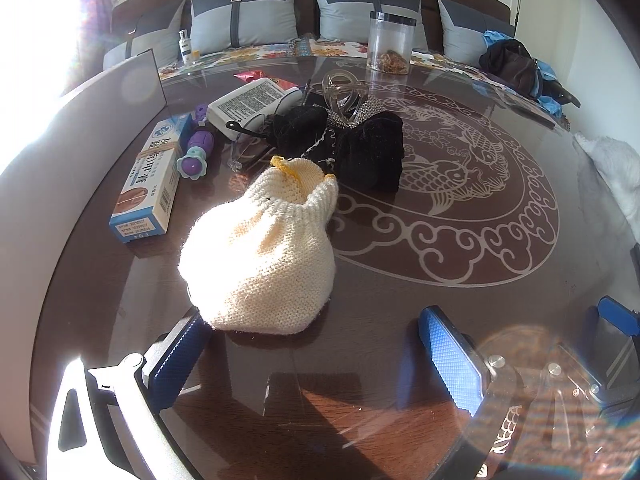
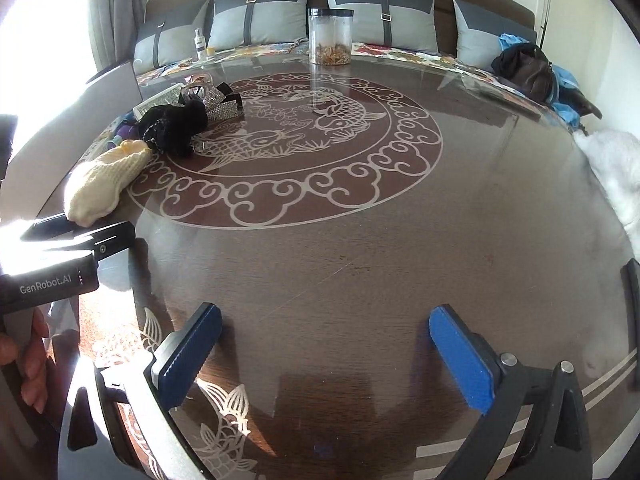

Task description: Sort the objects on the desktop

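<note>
just ahead of the wide-open left gripper [image 1: 316, 360], the cream knit pouch [image 1: 260, 256] lies lengthwise, mouth pointing away toward the black cloth [image 1: 360, 148].

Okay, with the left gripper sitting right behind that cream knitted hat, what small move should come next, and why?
Probably ease the left gripper forward so its open fingers straddle the knitted hat, then close. The hat is the nearest item, lying directly ahead with one finger already at its edge, and nothing is held yet. The right gripper is open over bare table, far from the pile.
</note>
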Tool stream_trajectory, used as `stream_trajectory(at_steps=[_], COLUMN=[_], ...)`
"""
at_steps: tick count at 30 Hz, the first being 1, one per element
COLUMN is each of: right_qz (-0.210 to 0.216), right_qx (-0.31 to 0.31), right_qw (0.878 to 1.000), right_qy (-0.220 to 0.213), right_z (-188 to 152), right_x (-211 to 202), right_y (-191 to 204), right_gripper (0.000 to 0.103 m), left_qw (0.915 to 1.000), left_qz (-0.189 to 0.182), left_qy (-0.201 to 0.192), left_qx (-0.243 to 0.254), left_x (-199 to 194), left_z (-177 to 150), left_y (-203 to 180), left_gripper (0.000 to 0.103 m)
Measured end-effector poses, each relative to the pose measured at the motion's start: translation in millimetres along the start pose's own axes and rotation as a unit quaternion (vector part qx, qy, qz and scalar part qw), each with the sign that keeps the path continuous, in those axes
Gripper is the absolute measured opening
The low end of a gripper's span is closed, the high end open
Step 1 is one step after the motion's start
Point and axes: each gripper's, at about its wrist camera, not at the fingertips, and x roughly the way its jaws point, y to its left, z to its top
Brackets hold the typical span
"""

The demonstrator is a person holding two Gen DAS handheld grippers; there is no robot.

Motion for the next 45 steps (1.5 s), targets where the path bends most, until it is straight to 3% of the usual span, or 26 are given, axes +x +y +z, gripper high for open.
stream_trajectory(at_steps=[45], right_qz=[-0.004], right_qx=[0.003], right_qw=[1.000], right_qy=[-0.004], right_z=[1.0], right_x=[-1.7], right_y=[0.6], right_gripper=[0.103], left_qw=[1.0000], left_qz=[-0.001], left_qy=[-0.001], left_qx=[0.000], left_x=[-0.5], left_z=[-1.5], left_y=[-0.3], left_gripper=[0.103])
